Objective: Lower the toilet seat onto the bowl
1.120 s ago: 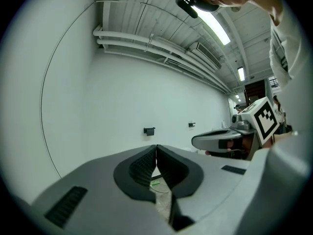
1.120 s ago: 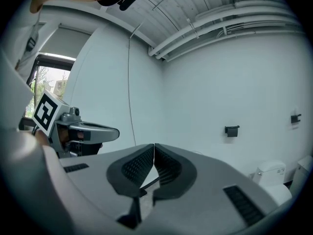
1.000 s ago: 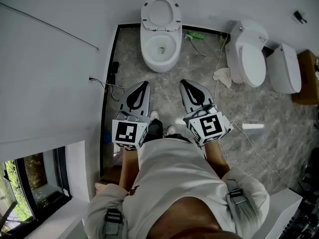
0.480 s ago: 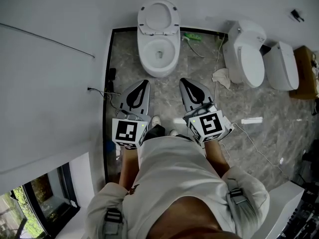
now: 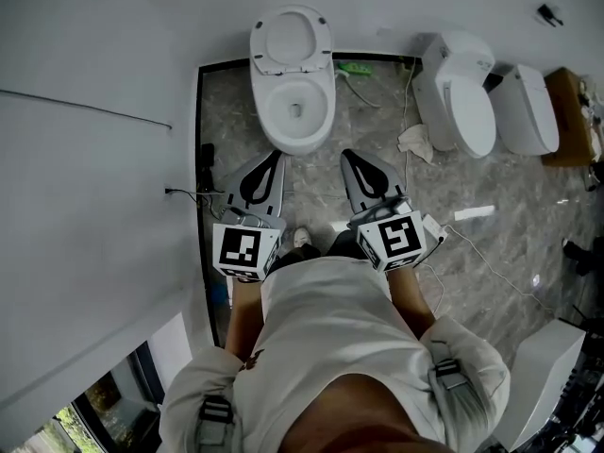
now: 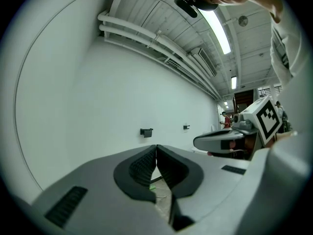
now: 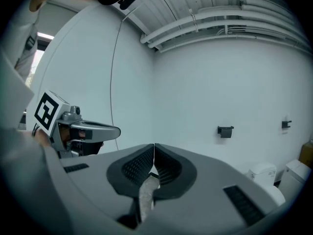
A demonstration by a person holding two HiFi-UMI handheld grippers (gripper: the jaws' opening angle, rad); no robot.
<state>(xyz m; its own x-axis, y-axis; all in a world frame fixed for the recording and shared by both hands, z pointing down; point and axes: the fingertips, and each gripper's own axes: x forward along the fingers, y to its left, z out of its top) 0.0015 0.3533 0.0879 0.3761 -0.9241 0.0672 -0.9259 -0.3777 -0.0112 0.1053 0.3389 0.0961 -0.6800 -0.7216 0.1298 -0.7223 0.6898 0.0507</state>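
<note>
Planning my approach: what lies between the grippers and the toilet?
Only bare floor between left gripper, right gripper and the toilet, in the head view.

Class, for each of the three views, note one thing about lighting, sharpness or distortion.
Head view: evenly lit, toilet sharp, no glare. Left gripper view: round fisheye frame with black corners, ceiling light blown out. Right gripper view: same fisheye, ceiling pipes bent into arcs.

Head view: high up, looking steeply down at the floor (image 5: 377,206), the left tool (image 5: 276,157) and the right tool (image 5: 345,155).
Tool views: low, level, facing the wall (image 6: 98,92).
Shared: that wall; each sees the other tool.
</note>
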